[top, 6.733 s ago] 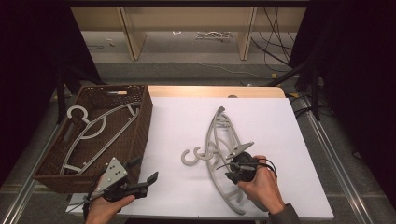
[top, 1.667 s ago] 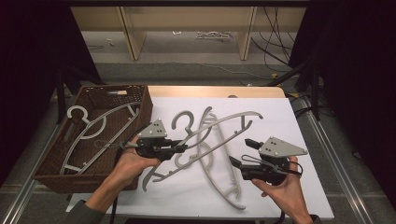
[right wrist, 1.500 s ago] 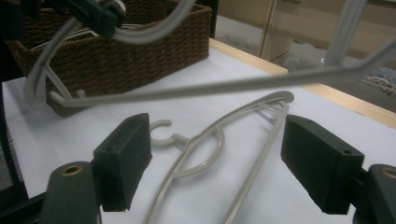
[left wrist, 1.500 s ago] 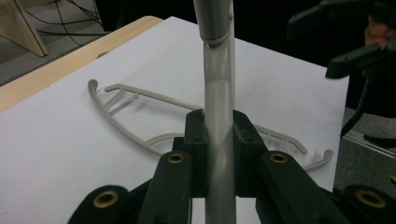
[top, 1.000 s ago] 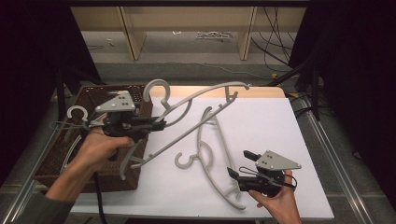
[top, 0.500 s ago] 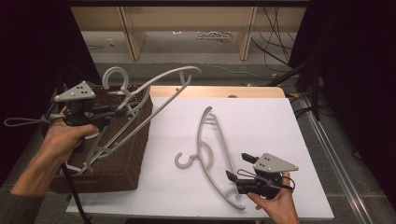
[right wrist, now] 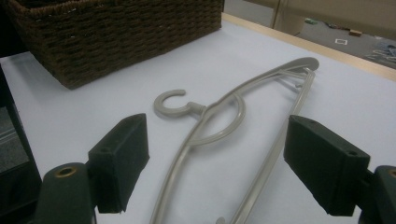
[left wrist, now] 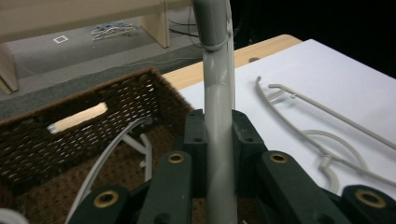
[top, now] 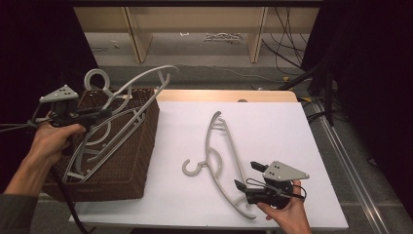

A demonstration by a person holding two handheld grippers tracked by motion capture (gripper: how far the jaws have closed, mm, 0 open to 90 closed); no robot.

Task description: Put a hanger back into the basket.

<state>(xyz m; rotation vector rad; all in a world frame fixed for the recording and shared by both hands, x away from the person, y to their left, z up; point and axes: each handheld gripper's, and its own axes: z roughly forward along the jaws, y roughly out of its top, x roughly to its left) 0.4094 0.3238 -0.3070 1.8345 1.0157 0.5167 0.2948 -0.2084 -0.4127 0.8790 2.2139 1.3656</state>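
At the left of the high view, a hand holds the left tongs above a dark wicker basket. These tongs are clamped on the grey bar of a plastic hanger; in the left gripper view the bar runs straight up between the two black jaws. The held hanger is tilted, its hook toward the upper left of the frame and its lower end down inside the basket, where another grey hanger lies. At the lower right of the frame, a hand rests the right tongs on the white table, jaws apart. A second grey hanger lies flat on the table at the centre, its lower end between these open jaws, not gripped.
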